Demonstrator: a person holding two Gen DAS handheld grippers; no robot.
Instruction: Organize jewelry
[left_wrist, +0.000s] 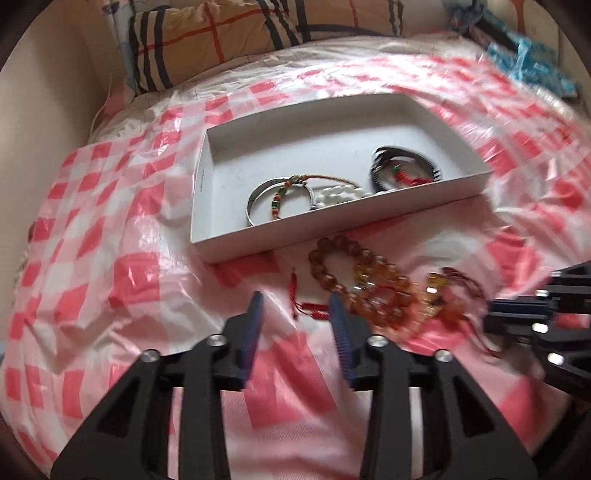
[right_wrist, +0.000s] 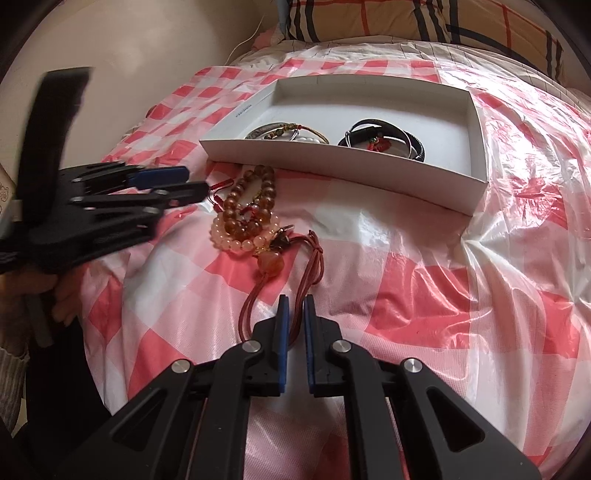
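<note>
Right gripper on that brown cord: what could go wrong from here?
1. The right gripper is shut on the brown cord, which runs into the tangled bead bracelets; lifting may drag the whole pile.
2. The open left gripper straddles the red string in the same pile, so both could pull against each other.

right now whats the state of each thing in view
box: open, no lid, some jewelry inside
silver bangle: in box
black bangle: in box
brown beads: piled on sheet, outside box
brown cord: on sheet, end between right gripper pads
left gripper: open, empty
right gripper: shut on brown cord
</note>
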